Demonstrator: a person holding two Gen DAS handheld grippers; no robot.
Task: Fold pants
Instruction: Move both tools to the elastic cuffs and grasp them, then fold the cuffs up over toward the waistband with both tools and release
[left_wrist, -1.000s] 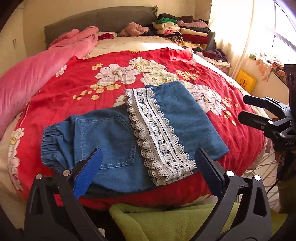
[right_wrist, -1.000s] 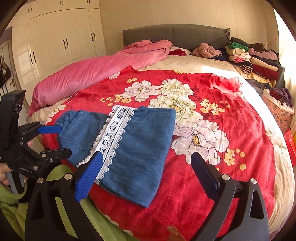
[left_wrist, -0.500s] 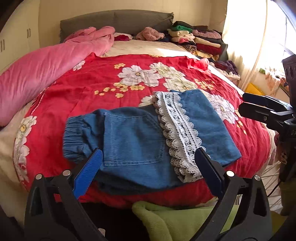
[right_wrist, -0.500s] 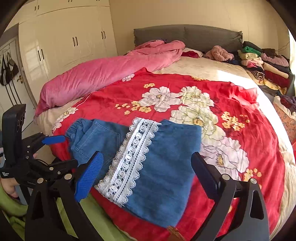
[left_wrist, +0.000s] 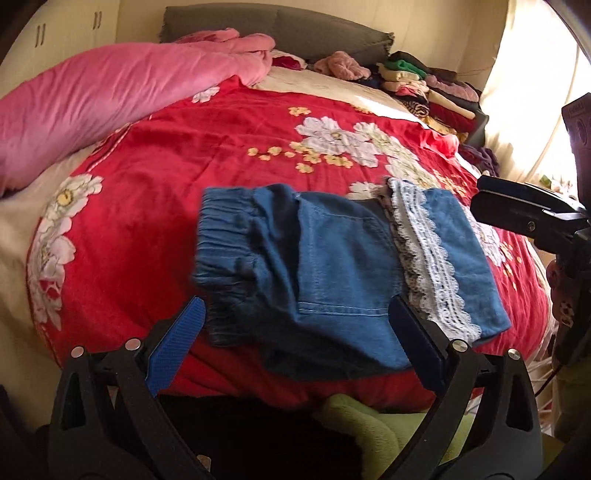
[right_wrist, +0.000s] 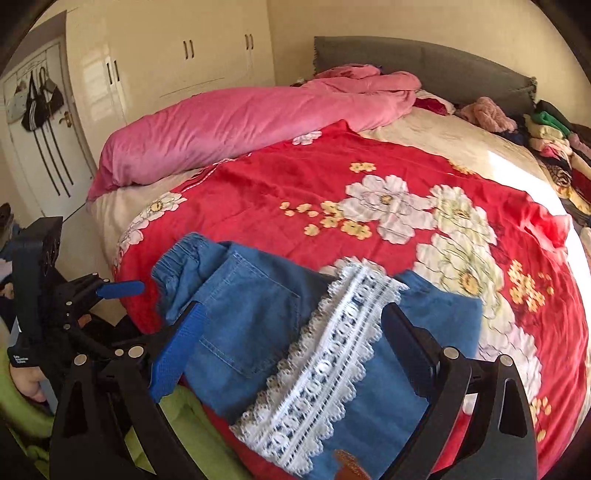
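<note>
Blue denim pants (left_wrist: 332, 266) with a white lace hem band (left_wrist: 428, 258) lie folded on the red floral blanket near the bed's front edge, elastic waistband (left_wrist: 221, 251) to the left. They also show in the right wrist view (right_wrist: 258, 317), with the lace (right_wrist: 332, 362) across the middle. My left gripper (left_wrist: 299, 343) is open and empty, just above the pants' near edge. My right gripper (right_wrist: 295, 350) is open and empty, hovering over the pants. Each gripper shows in the other's view: right (left_wrist: 524, 214), left (right_wrist: 85, 295).
The red floral blanket (left_wrist: 221, 147) covers the bed. A rolled pink duvet (left_wrist: 92, 99) lies along the left. Stacked folded clothes (left_wrist: 424, 85) sit at the far right by the grey headboard (right_wrist: 424, 62). Green cloth (left_wrist: 369, 417) is below the bed edge. Wardrobes (right_wrist: 184, 55) stand behind.
Both grippers have swung left and come closer to the pants, which now fill more of each view. The pants lie as before. Both grippers stay open.
</note>
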